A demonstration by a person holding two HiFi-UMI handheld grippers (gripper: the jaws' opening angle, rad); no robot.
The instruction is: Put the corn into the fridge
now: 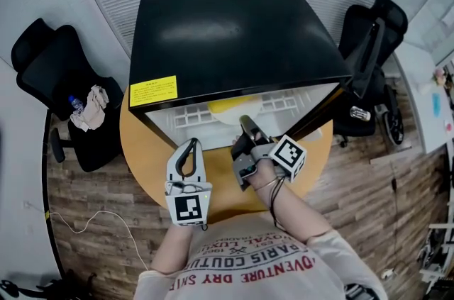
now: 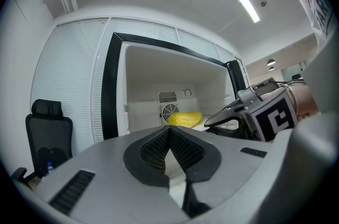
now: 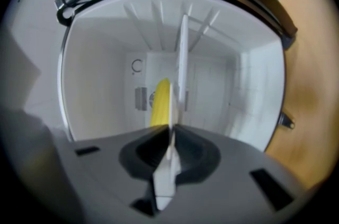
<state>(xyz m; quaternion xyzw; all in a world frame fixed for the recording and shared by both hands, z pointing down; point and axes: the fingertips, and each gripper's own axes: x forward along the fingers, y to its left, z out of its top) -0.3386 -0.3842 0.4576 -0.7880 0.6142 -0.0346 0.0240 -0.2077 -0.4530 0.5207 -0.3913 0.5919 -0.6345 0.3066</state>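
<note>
Closest to the head camera, the person's printed shirt (image 1: 248, 267) filled the bottom edge, cut off by the frame, with both forearms stretched forward to the two grippers. The left gripper (image 1: 189, 144) hovered over the round wooden counter (image 1: 142, 142), its fingers pressed together on nothing. The right gripper (image 1: 245, 123) was at the mouth of the small black fridge (image 1: 227, 29), its fingers also pressed together and empty. The fridge door (image 1: 369, 50) stood open on the right.

From above, the fridge's top hid nearly all of the inside, and the corn (image 1: 230, 106) showed only as a yellow sliver under the front edge. The left gripper view showed it more fully, lying at the back near a round fan vent (image 2: 169, 110). The right gripper view was rolled sideways, so the white shelf (image 3: 180, 69) appeared as an upright edge partly covering the corn. Whether the fingertips touched that edge could not be told.
</note>
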